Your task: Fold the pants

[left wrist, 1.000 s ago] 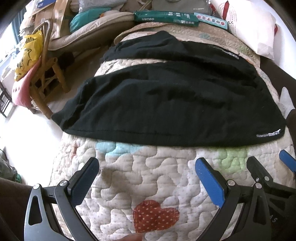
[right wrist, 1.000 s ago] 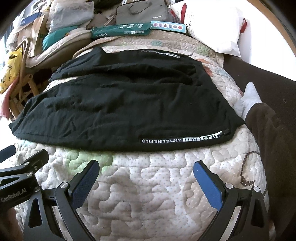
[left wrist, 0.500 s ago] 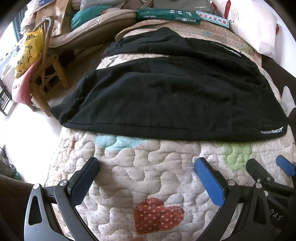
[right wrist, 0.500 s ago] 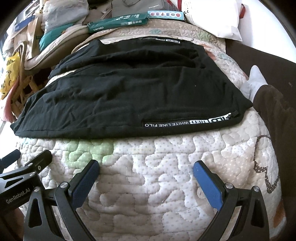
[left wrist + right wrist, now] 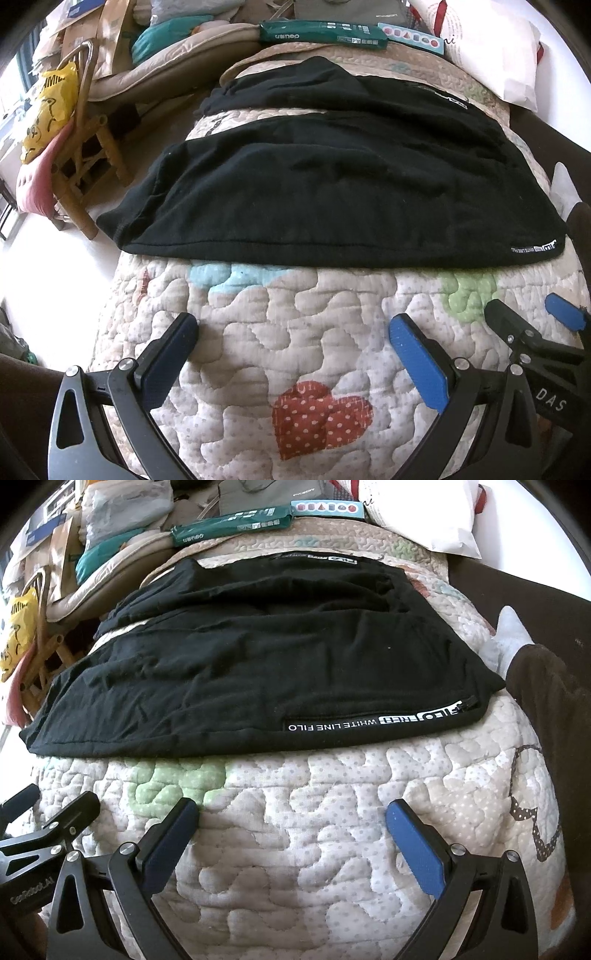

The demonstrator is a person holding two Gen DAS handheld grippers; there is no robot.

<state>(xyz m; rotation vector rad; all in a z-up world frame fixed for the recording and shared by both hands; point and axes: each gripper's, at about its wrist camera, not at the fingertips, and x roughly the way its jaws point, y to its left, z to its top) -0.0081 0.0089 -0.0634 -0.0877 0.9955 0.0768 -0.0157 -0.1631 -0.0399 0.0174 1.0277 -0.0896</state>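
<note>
Black pants lie spread flat across a quilted bedspread, legs running to the left, with a white-lettered stripe near the right edge. They also show in the right wrist view, stripe on the near hem. My left gripper is open and empty, above the quilt short of the pants' near edge. My right gripper is open and empty, also short of the near edge. The right gripper's fingers show at the left view's right side.
A wooden chair with a yellow bag stands left of the bed. Green and blue boxes and a white pillow lie at the far end. A person's leg and white sock are at the right.
Both grippers have drawn back toward me, leaving more quilt between the fingers and the pants' near edge. The pants have not moved.
</note>
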